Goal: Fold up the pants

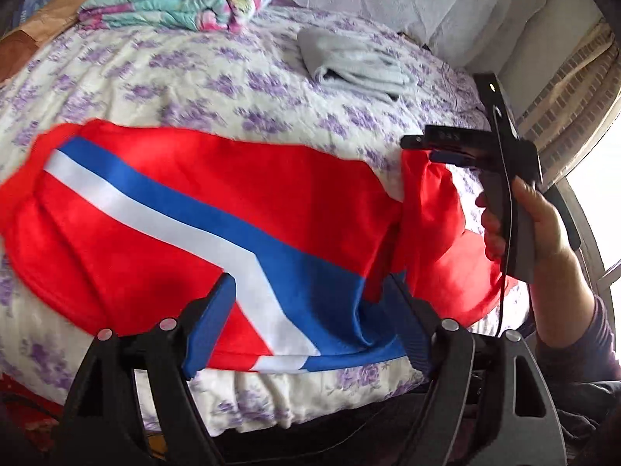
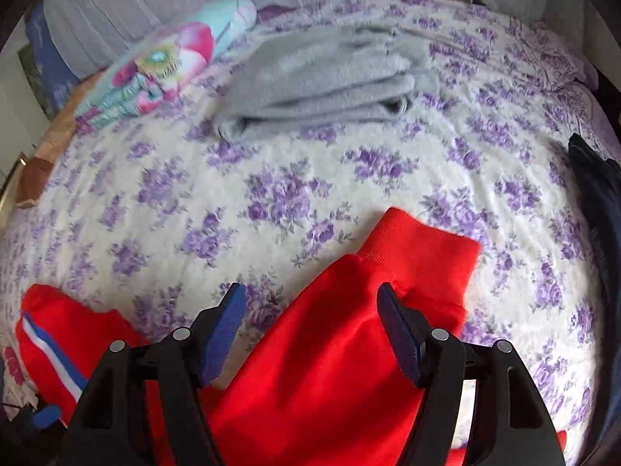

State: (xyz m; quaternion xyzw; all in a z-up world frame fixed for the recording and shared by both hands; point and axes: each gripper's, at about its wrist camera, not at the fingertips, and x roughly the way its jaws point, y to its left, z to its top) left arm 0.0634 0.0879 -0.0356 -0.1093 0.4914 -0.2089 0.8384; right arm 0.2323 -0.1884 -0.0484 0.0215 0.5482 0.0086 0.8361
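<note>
Left wrist, red pants (image 1: 163, 213), blue-white stripe, spread on bed (image 1: 194, 81)

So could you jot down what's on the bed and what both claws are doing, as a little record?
pants: red pants, blue-white stripe, lying loose on flowered sheet
left claw: open, at striped part
right claw: open, at plain leg near cuff
also there: folded grey cloth, folded floral blanket

The pants (image 1: 217, 209) lie across the near edge of the bed (image 1: 163, 73), with a folded towel (image 1: 349, 62) behind them and a folded blanket (image 1: 174, 0) far left.
</note>
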